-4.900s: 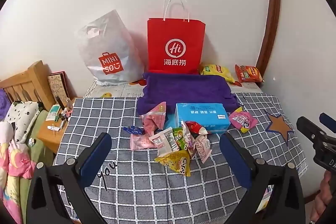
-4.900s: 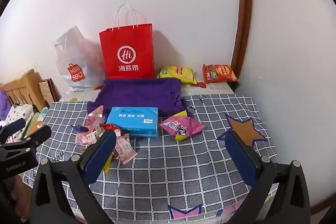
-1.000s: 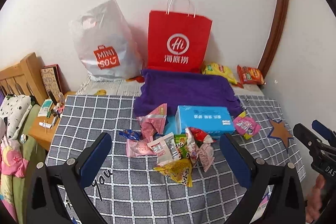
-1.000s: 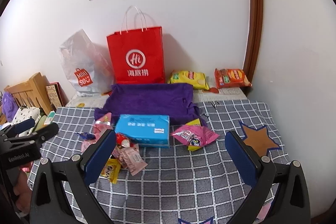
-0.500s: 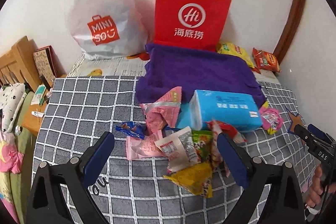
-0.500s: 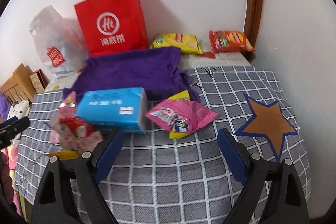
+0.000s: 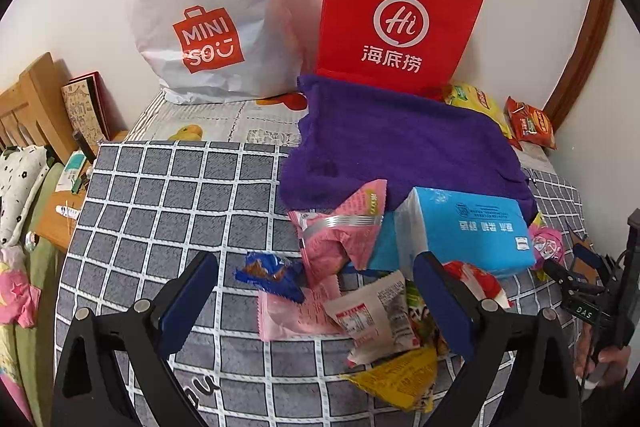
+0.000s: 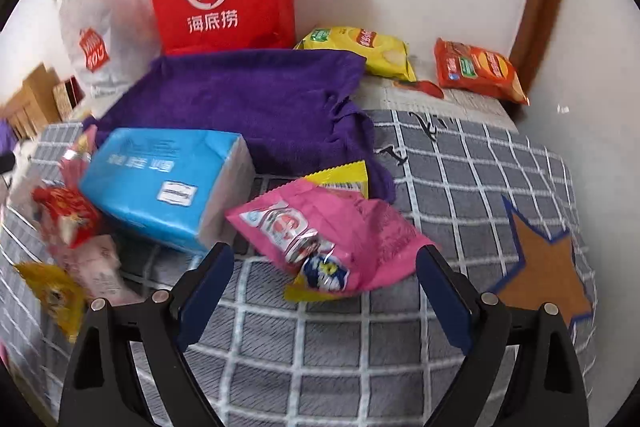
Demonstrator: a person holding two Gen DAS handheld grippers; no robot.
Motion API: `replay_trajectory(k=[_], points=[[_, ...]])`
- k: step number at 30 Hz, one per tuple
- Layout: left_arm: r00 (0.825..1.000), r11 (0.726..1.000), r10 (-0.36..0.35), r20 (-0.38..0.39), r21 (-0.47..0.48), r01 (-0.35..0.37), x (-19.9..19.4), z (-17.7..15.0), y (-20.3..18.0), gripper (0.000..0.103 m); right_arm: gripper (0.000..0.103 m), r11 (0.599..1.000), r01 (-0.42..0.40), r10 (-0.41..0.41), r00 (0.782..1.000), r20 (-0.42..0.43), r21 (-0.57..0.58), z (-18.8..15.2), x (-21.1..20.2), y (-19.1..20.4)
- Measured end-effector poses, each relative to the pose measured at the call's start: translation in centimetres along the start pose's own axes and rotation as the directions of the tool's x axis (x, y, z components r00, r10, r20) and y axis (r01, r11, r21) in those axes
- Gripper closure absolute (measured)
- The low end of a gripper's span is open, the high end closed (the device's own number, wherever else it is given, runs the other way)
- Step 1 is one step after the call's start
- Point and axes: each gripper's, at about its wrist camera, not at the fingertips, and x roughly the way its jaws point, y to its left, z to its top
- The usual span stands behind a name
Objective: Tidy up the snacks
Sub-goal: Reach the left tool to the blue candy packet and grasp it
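Nothing sorted yet: both tongs, left gripper [image 7: 316,297] & right gripper [image 8: 325,285], released w/ right's jaws opening, pink snack pack [image 8: 328,233] at 12 o'clock untouched.

I see a bed under a grey checked blanket [image 7: 168,195] with a brown star patch [image 8: 544,267] at right. Far side: purple towel [image 7: 400,143], white MINISO bag [image 7: 208,27] and red paper bag [image 7: 396,23] against the wall, yellow chip bag [image 8: 360,47] and orange chip bag [image 8: 476,69] far right. Middle: blue tissue pack [image 7: 468,227]. Left of it, a loose snack pile [image 7: 360,303]. Right of it, pink snack bag [image 8: 332,227] lying over a yellow packet [image 8: 340,179].
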Motion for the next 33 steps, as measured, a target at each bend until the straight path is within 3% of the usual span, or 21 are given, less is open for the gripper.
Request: replay_trajectory(k=[5, 13, 20, 27, 33], points=[[1.000, 1.000, 0.000, -0.004, 0.006, 0.000, 0.6, 0.5, 0.3, 0.004, 0.009, 0.997, 0.017, -0.017, 1.000, -0.008, -0.081, 0.4, 2.2, 0.2], [1.000, 1.000, 0.007, -0.019, -0.014, -0.007, 1.7, 1.2, 1.3, 0.005, 0.009, 0.996, 0.011, -0.014, 0.999, -0.034, -0.091, 0.7, 4.5, 0.5], [0.999, 1.000, 0.022, -0.049, -0.006, -0.023, 2.7, 0.6, 2.4, 0.005, 0.027, 0.998, -0.006, 0.005, 1.000, -0.006, -0.067, 0.8, 3.7, 0.2], [0.995, 0.999, 0.041, -0.092, -0.003, -0.042, 3.7, -0.5, 3.4, 0.005, 0.030, 1.000, -0.006, 0.006, 1.000, 0.002, 0.000, 0.5, 1.8, -0.4], [0.989, 1.000, 0.015, -0.147, -0.018, -0.018, 5.5, -2.0, 3.4, 0.005, 0.030, 0.998, -0.004, 0.003, 1.000, 0.018, 0.066, -0.3, -0.2, -0.8]])
